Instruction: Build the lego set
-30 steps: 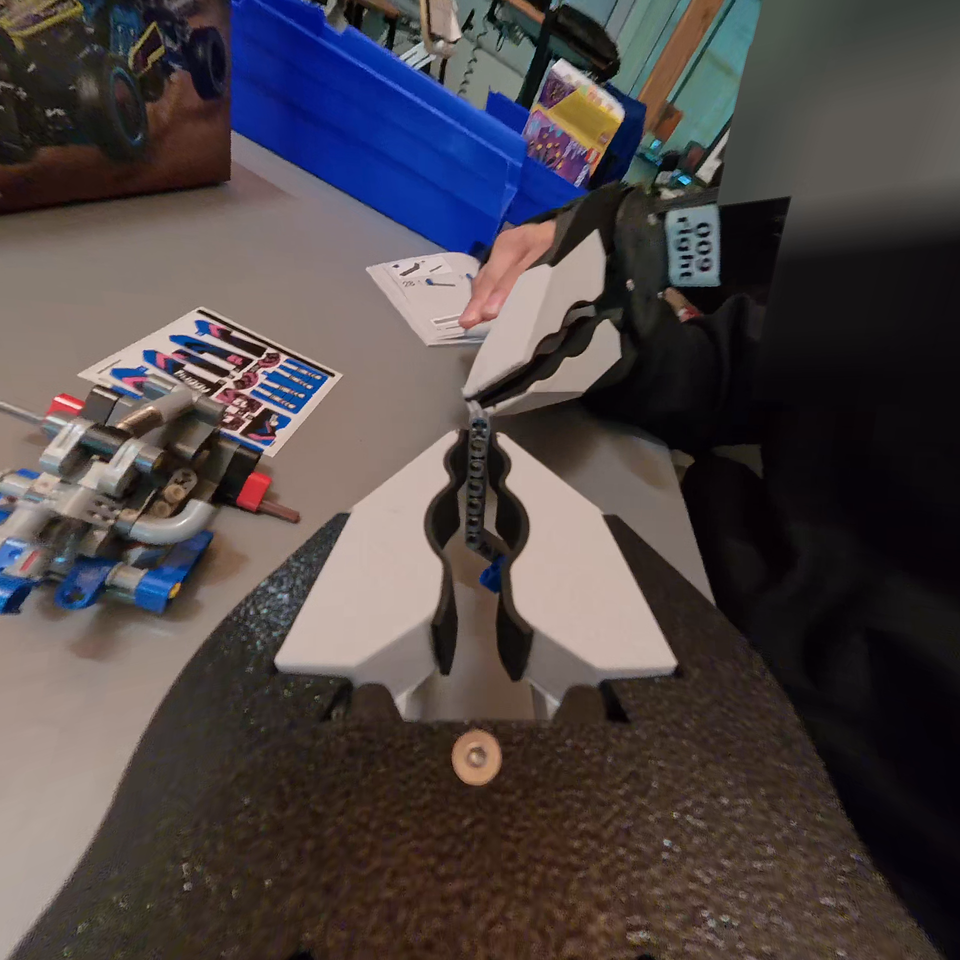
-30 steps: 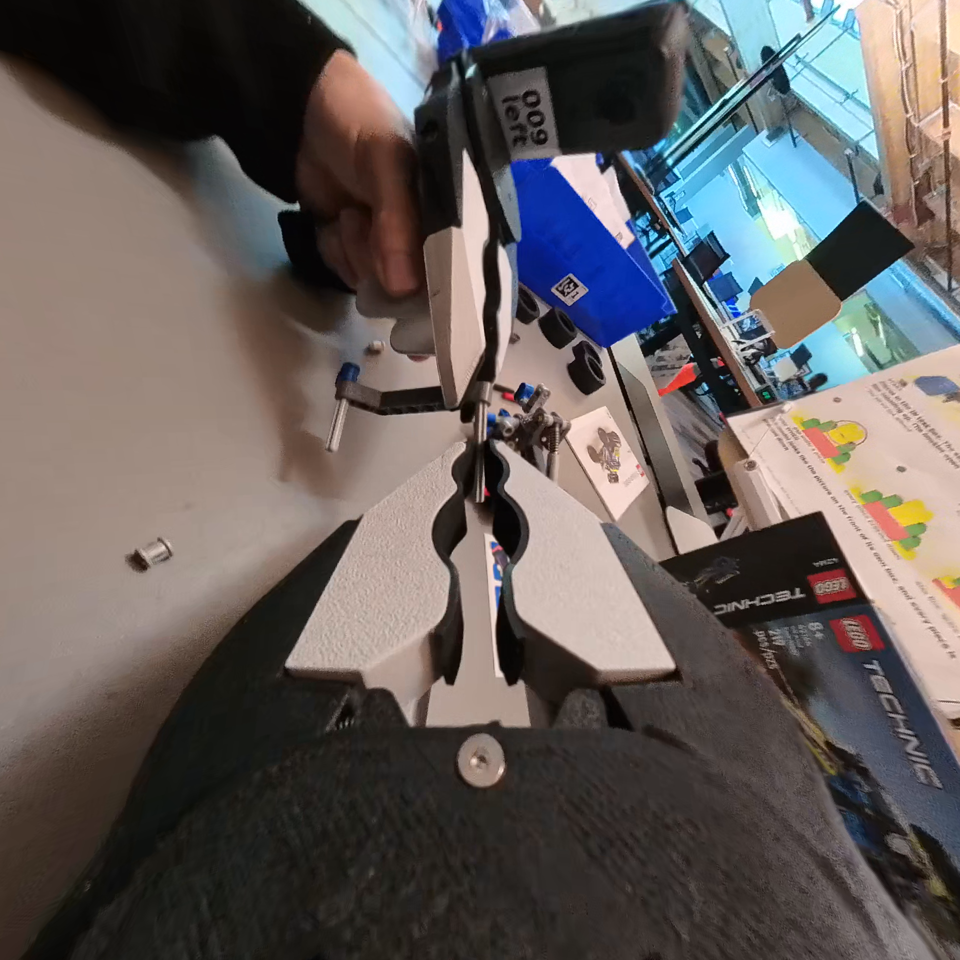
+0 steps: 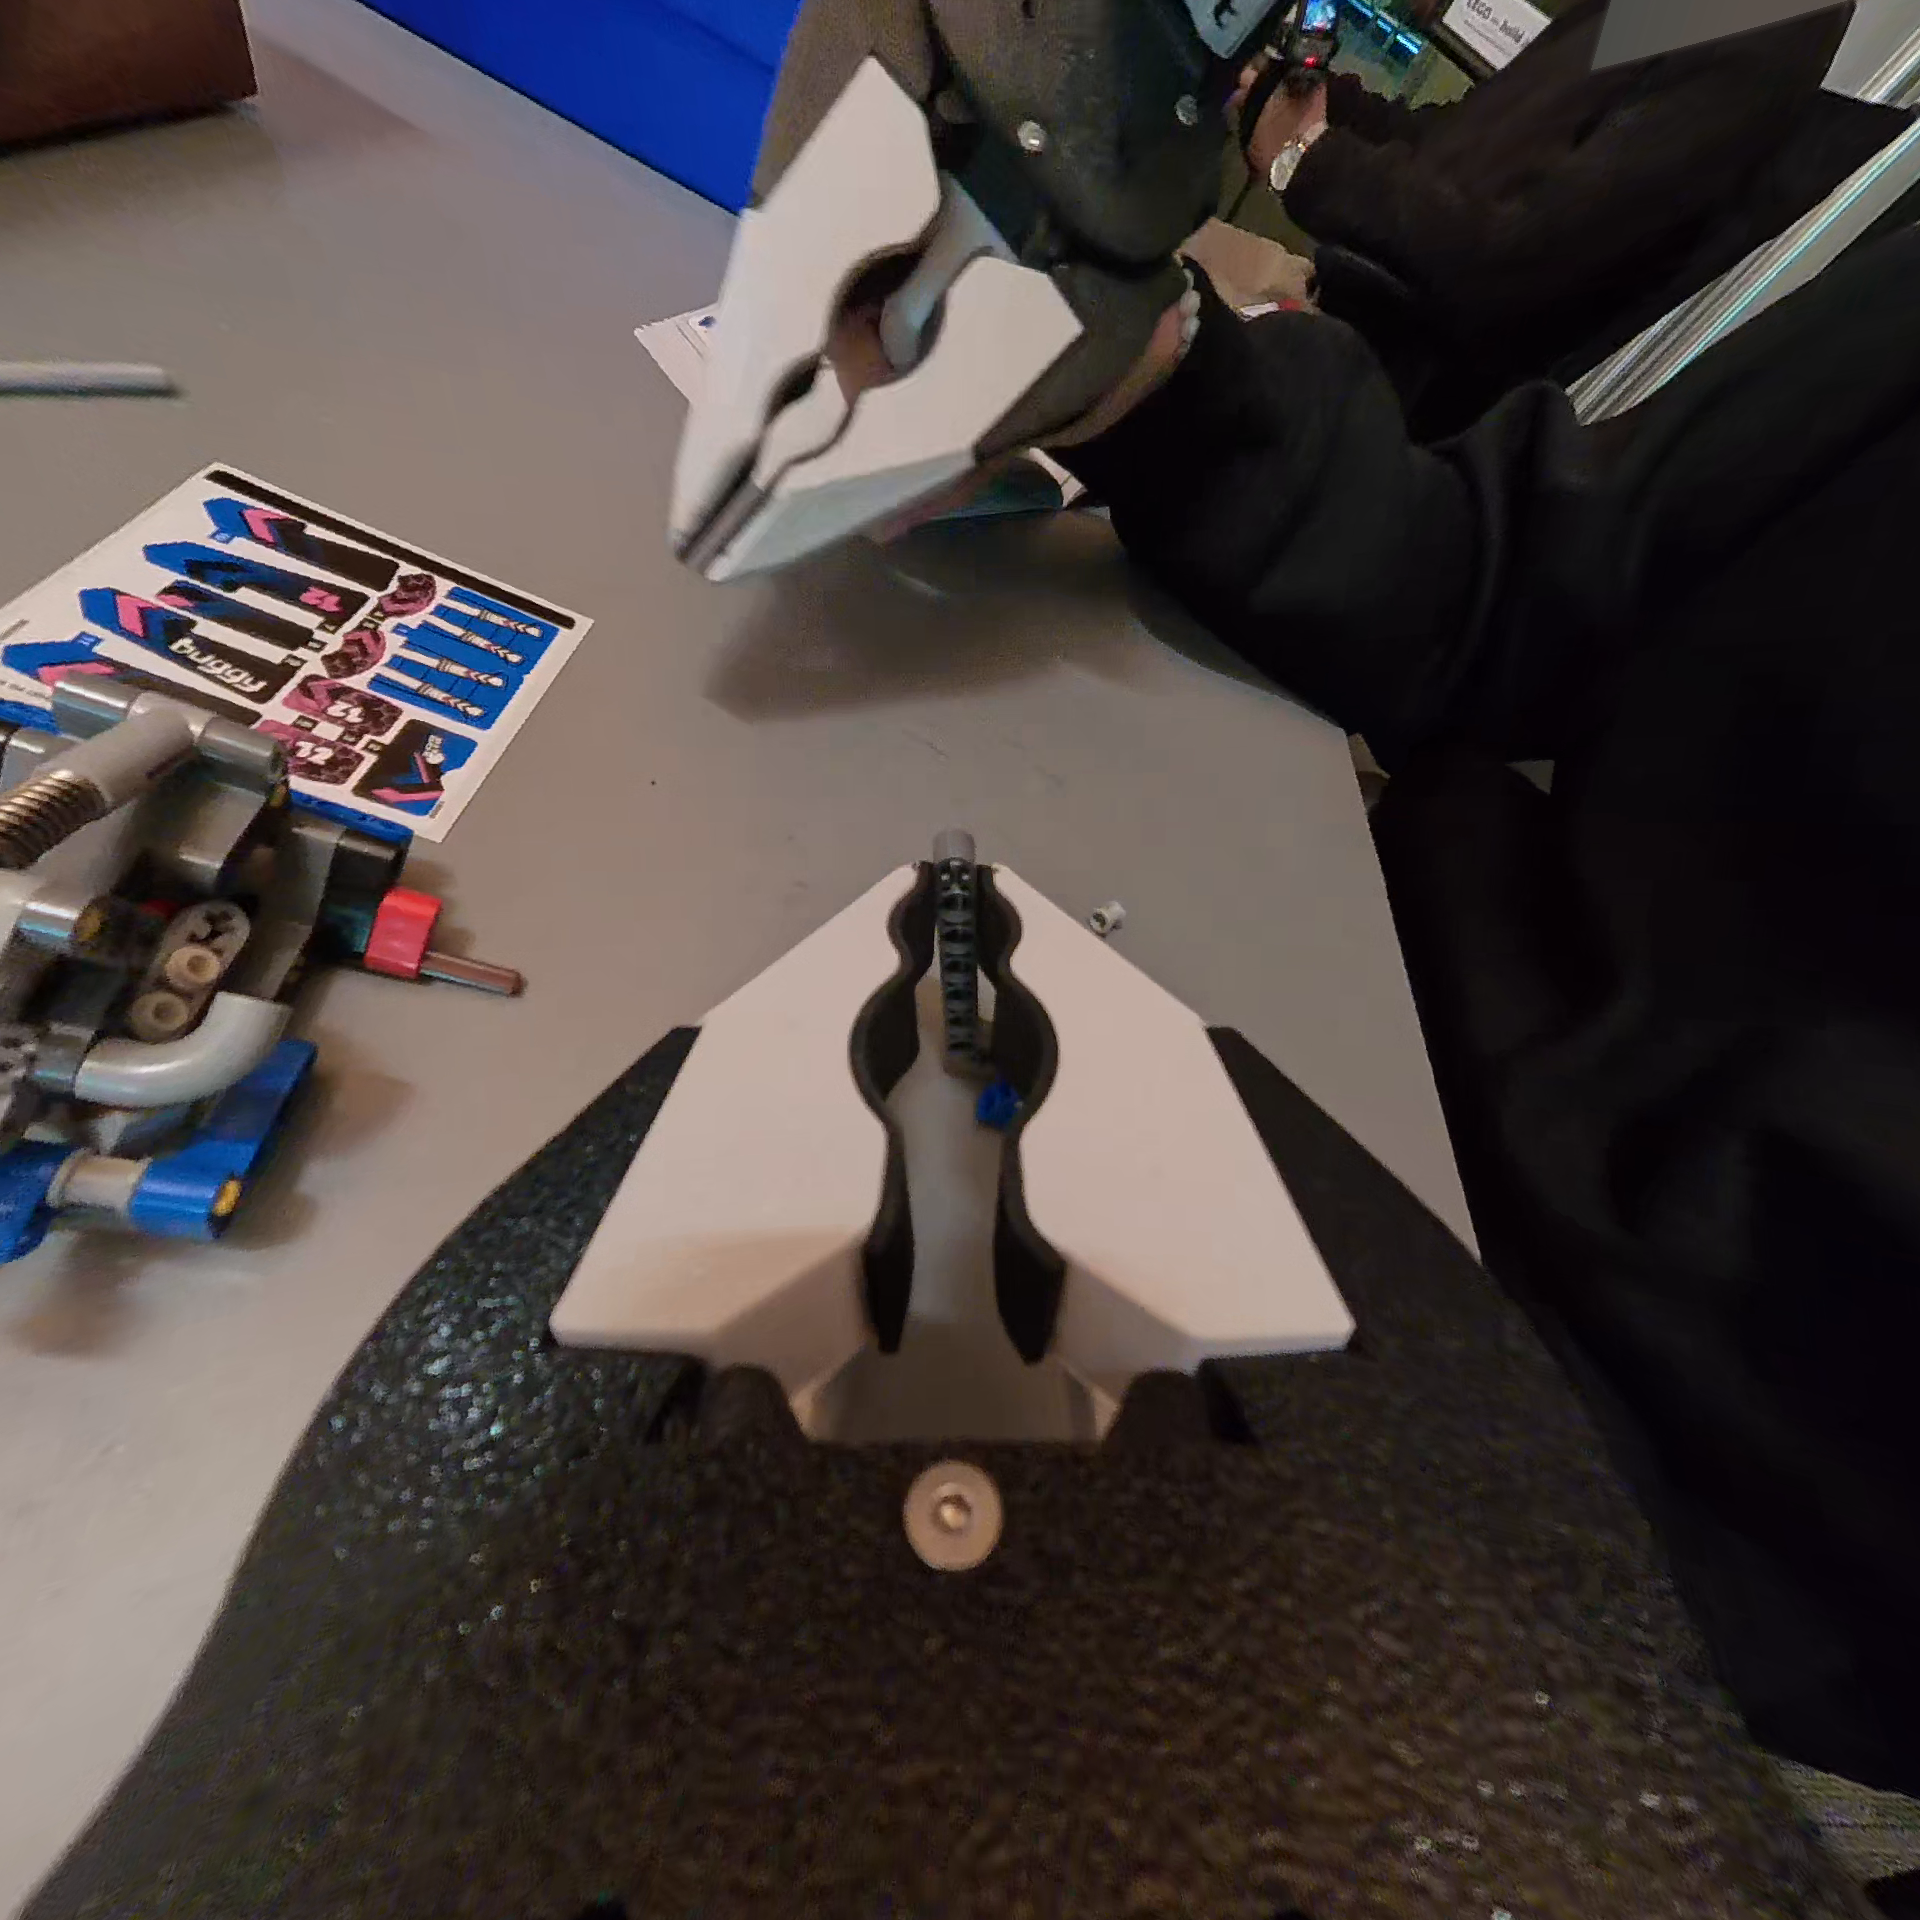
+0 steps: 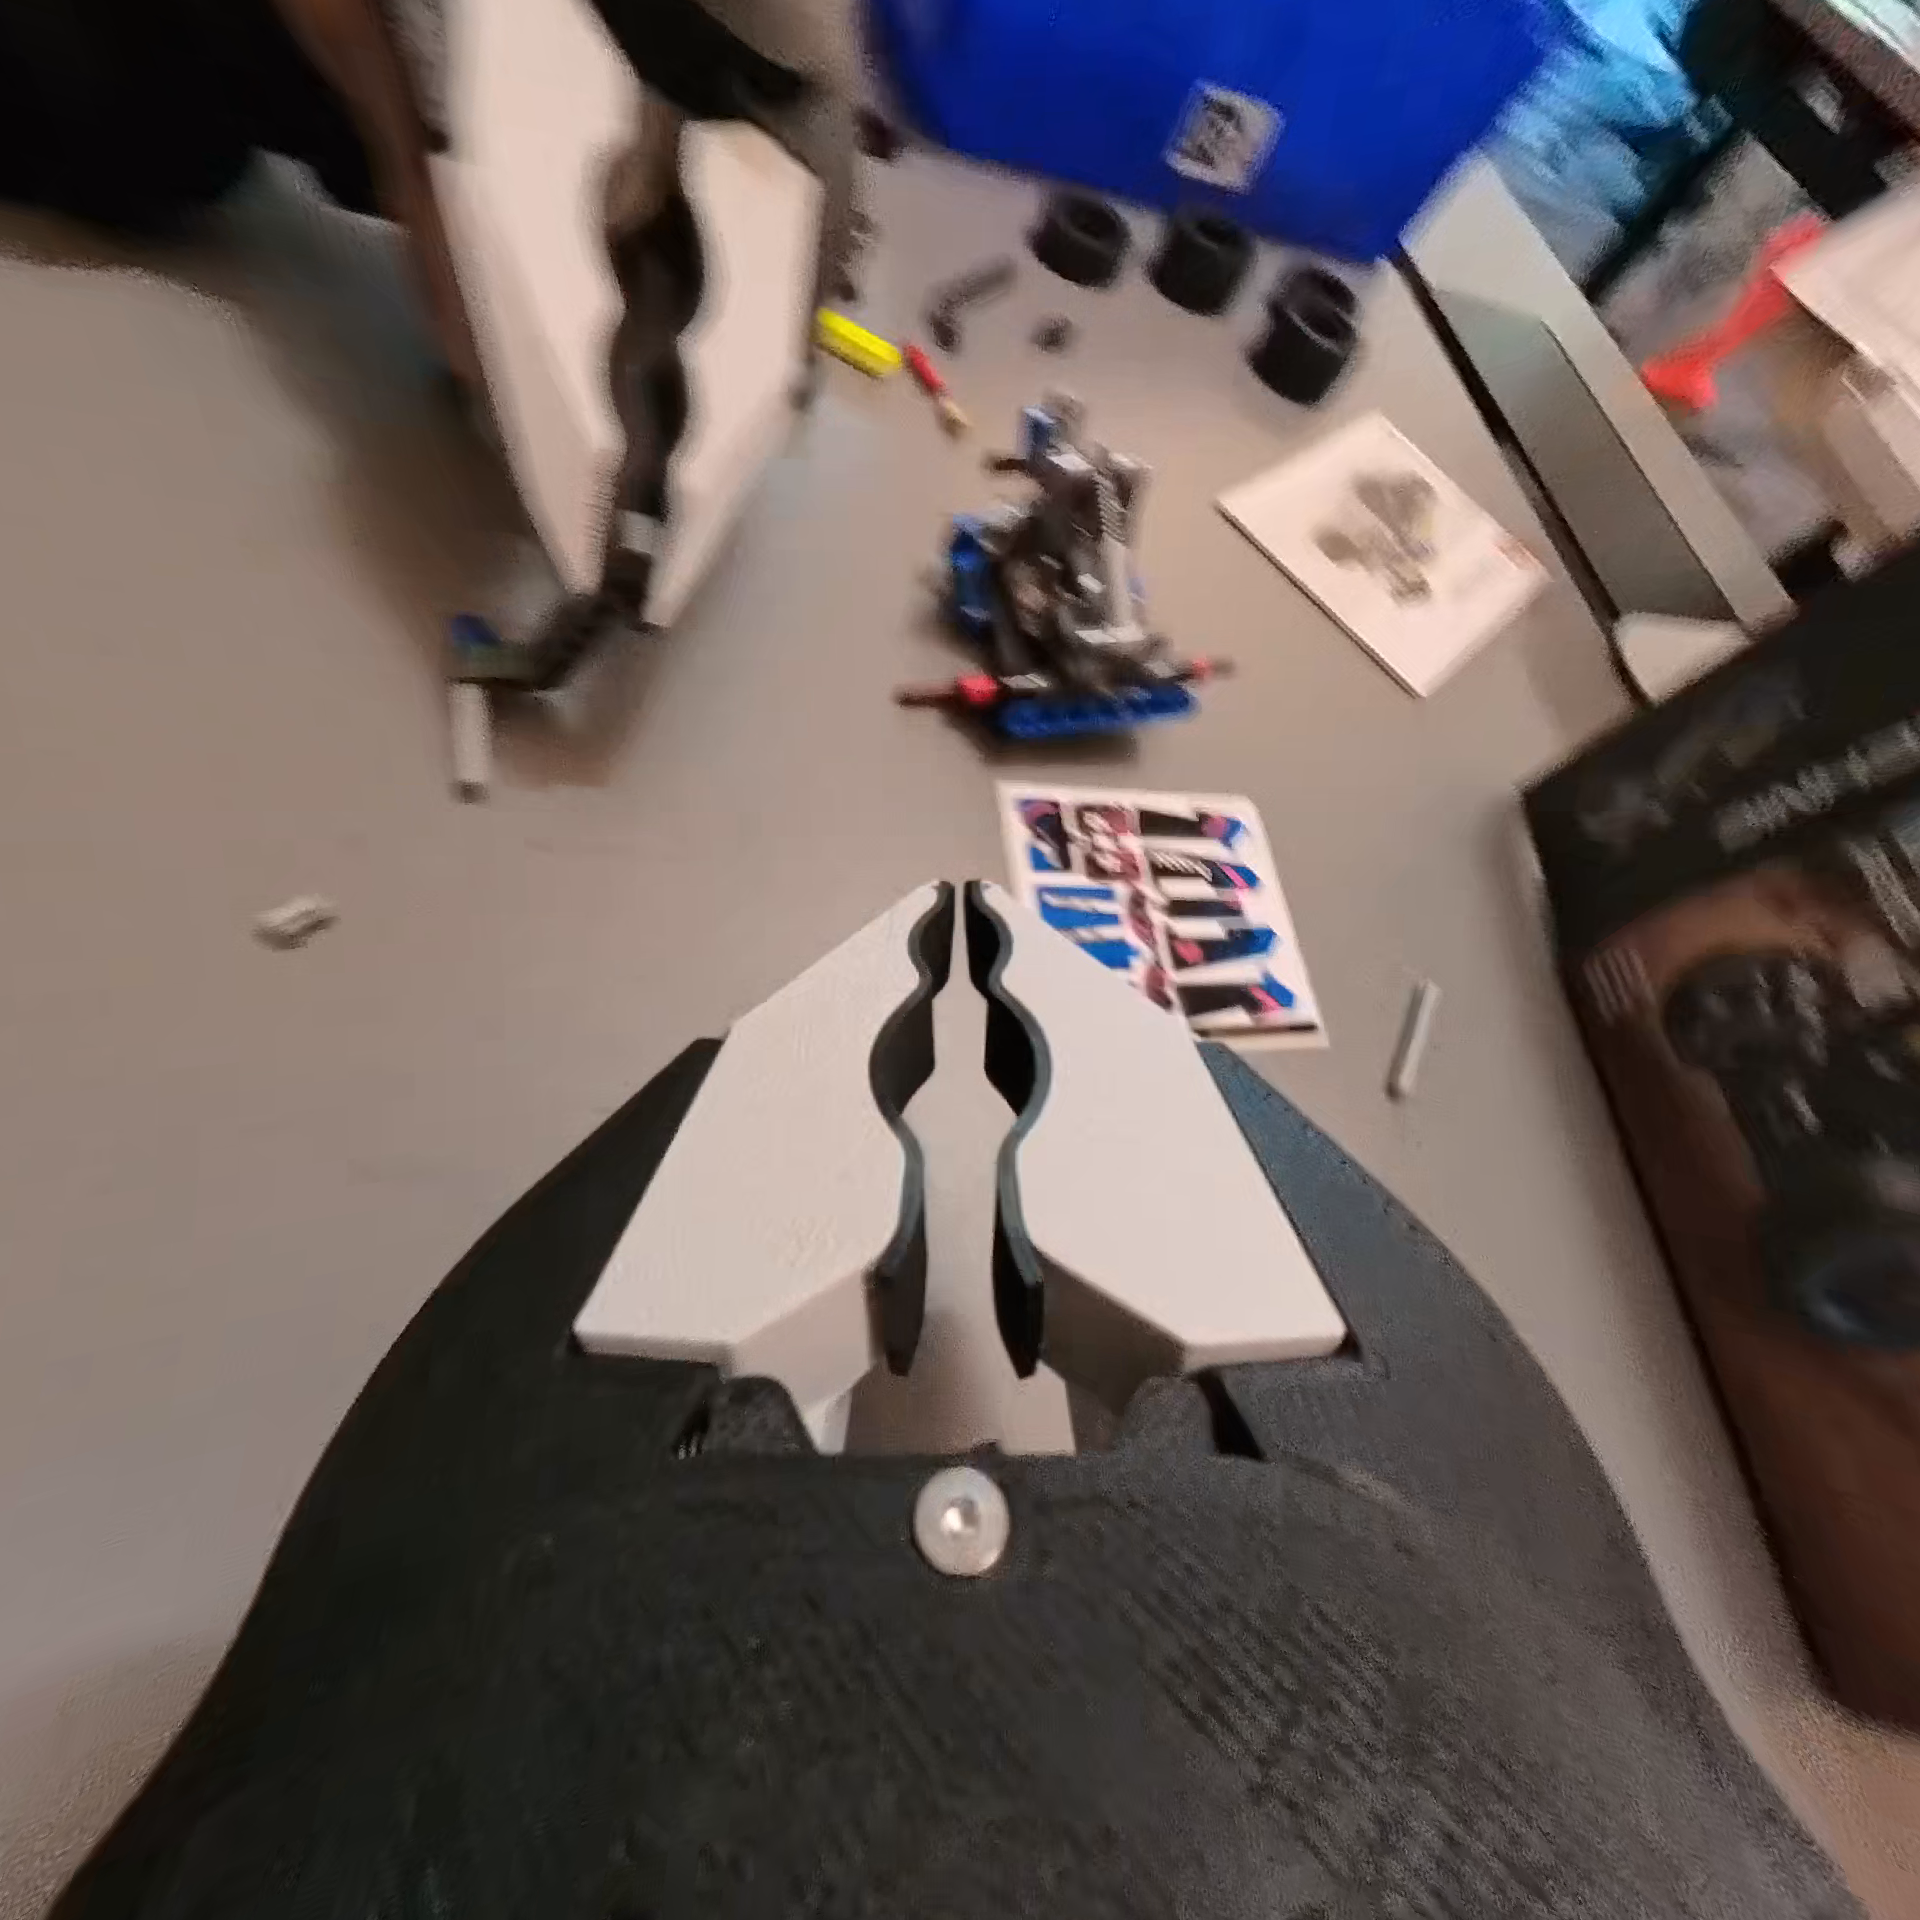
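Observation:
My left gripper (image 3: pixel 956 873) is shut on a black beam (image 3: pixel 961 977) with a blue pin (image 3: pixel 997 1103) and a grey axle end at its tip. The right wrist view shows this left gripper (image 4: pixel 623 582) at the upper left, holding the beam (image 4: pixel 582 634) just above the table. My right gripper (image 4: pixel 958 894) is shut and empty, held above the table. It also shows in the left wrist view (image 3: pixel 707 551), up and away from the beam. The partly built blue and grey model (image 3: pixel 135 987) lies to the left and appears in the right wrist view (image 4: pixel 1049 582).
A sticker sheet (image 3: pixel 312 644) lies by the model. A small grey bush (image 3: pixel 1109 916) sits near my left fingertips. A blue bin (image 4: pixel 1195 104), three black tyres (image 4: pixel 1195 260), a booklet (image 4: pixel 1382 551), the set's box (image 4: pixel 1766 1039) and a loose grey axle (image 4: pixel 1413 1039) are around. My right fingertips sit around 8 centimeters from my left ones. My left gripper's tips are some 9 centimeters from the small grey bush (image 3: pixel 1109 916). It turns up in the right wrist view (image 4: pixel 285 950) as well.
My right gripper has come off the end of the beam and moved up and away from it, now empty. My left gripper still holds the beam.

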{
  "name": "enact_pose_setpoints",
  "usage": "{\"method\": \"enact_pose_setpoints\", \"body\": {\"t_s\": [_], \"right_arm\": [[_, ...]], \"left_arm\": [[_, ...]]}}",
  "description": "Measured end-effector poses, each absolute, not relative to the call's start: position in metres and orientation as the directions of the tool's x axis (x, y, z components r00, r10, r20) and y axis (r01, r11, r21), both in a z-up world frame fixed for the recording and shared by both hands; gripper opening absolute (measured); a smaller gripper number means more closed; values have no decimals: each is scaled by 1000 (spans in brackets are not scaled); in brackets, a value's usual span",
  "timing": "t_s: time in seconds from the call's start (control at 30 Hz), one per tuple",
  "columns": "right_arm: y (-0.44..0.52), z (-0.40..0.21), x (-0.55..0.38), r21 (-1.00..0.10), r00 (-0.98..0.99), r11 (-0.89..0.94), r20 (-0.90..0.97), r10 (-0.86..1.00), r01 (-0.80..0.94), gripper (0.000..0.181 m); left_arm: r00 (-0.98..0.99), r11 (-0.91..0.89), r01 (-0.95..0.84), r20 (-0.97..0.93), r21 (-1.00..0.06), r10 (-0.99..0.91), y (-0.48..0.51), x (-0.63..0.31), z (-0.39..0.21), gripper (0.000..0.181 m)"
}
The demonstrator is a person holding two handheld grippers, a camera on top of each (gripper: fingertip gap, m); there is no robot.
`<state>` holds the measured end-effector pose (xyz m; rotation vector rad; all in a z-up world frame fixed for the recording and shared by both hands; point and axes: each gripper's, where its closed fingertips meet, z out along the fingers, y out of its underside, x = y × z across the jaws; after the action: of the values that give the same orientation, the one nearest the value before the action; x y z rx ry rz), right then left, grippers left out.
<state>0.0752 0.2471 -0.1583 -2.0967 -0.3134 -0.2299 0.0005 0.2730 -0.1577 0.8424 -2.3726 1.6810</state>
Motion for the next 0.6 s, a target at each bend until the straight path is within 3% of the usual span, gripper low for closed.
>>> {"method": "enact_pose_setpoints", "body": {"t_s": [0.13, 0.2, 0.27, 0.4, 0.5, 0.6], "right_arm": [[229, -153, 155, -785, 891, -605, 363, -272, 135, 7], [221, -152, 191, -773, 868, -633, 335, -366, 31, 21], [215, -161, 234, -752, 857, -651, 263, -443, -105, 22], [243, -181, 231, -748, 943, -600, -103, -317, -284, 15], [239, -193, 252, -723, 907, -624, -8, -422, -297, 27], [243, -200, 242, -701, 928, -655, -31, -370, -284, 18]], "left_arm": [[-831, 227, -507, 402, -832, -384, 274, 3, -159, 4], [-828, 219, -513, 411, -830, -383, 274, 3, -158, 4], [-826, 214, -518, 419, -828, -376, 274, 3, -158, 4], [-830, 215, -513, 415, -831, -373, 274, 2, -157, 4], [-831, 215, -511, 415, -832, -370, 274, 2, -157, 4], [-833, 216, -509, 413, -833, -367, 274, 1, -156, 4]]}}
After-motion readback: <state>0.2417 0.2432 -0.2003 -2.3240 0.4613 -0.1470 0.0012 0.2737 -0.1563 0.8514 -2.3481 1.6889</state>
